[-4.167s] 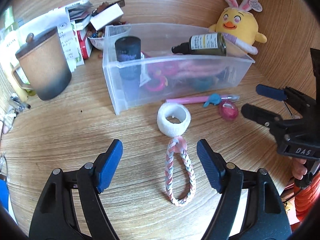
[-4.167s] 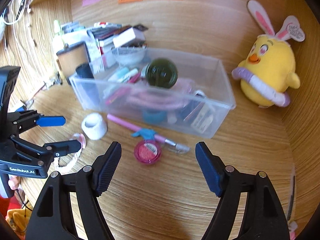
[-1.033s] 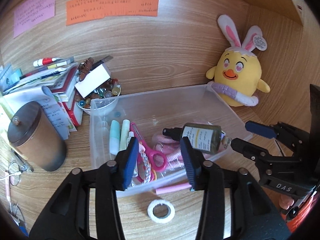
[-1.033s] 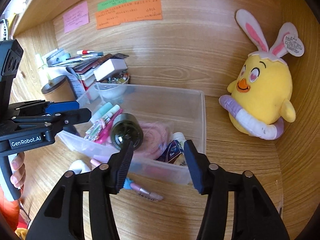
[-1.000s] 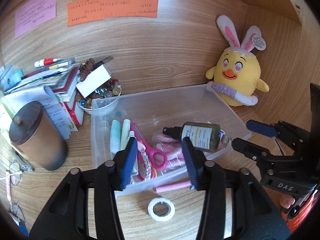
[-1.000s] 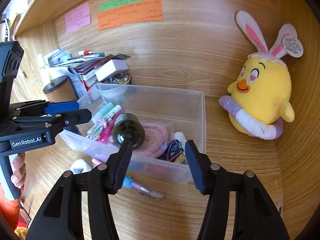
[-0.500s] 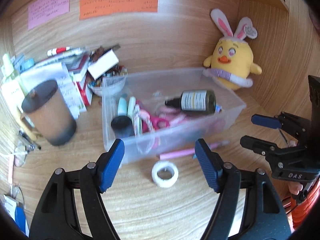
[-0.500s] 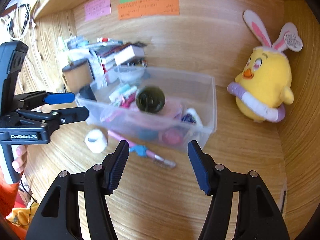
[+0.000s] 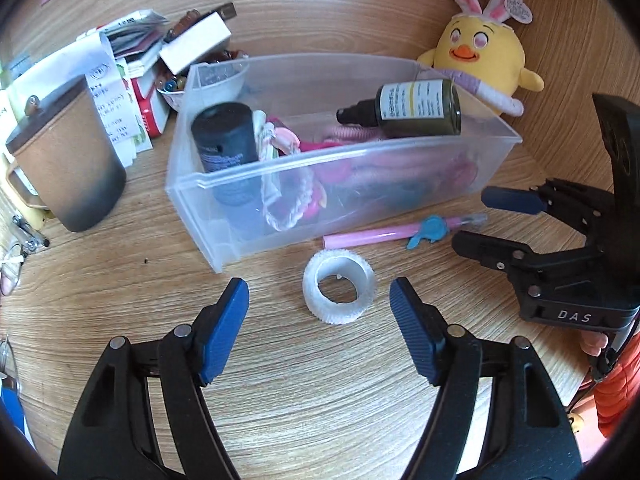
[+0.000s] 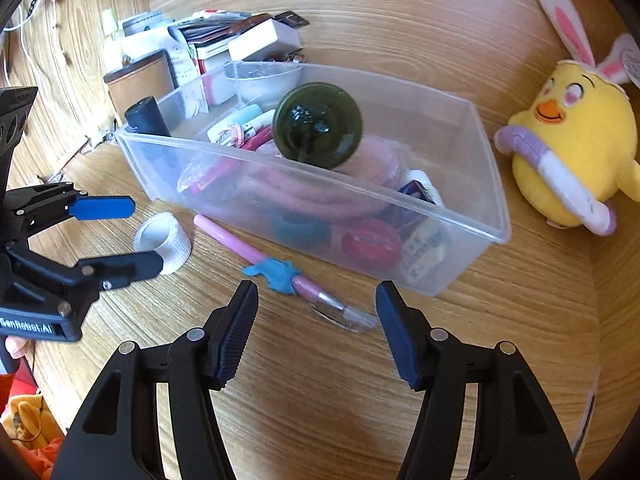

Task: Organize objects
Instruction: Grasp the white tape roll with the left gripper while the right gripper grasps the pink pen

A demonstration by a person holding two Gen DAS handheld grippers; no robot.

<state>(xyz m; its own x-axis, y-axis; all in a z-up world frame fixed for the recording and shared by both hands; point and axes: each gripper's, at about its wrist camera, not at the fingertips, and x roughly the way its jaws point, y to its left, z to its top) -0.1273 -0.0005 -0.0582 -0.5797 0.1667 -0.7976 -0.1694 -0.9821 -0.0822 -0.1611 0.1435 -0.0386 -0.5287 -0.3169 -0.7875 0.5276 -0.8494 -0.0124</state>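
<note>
A clear plastic bin (image 9: 400, 152) (image 10: 486, 216) on the wooden desk holds a dark green bottle (image 9: 416, 108) (image 10: 318, 125), a black cylinder (image 9: 224, 136), a braided loop (image 9: 294, 200), scissors and pink items. A white tape roll (image 9: 340, 286) (image 10: 164, 238) lies in front of the bin, just ahead of my open, empty left gripper (image 9: 320, 320). A pink pen with a blue charm (image 9: 404, 234) (image 10: 276, 270) lies beside the bin, just ahead of my open, empty right gripper (image 10: 316, 320).
A yellow bunny-eared plush (image 9: 480, 48) (image 10: 572, 168) sits right of the bin. A brown lidded mug (image 9: 64, 160) and a pile of books and boxes (image 9: 160, 52) stand at the left. The wooden back wall is close behind.
Both grippers have dropped and moved closer to the desk. The left now frames the tape roll, the right the pink pen. Earlier the braided loop and red round tin went into the bin.
</note>
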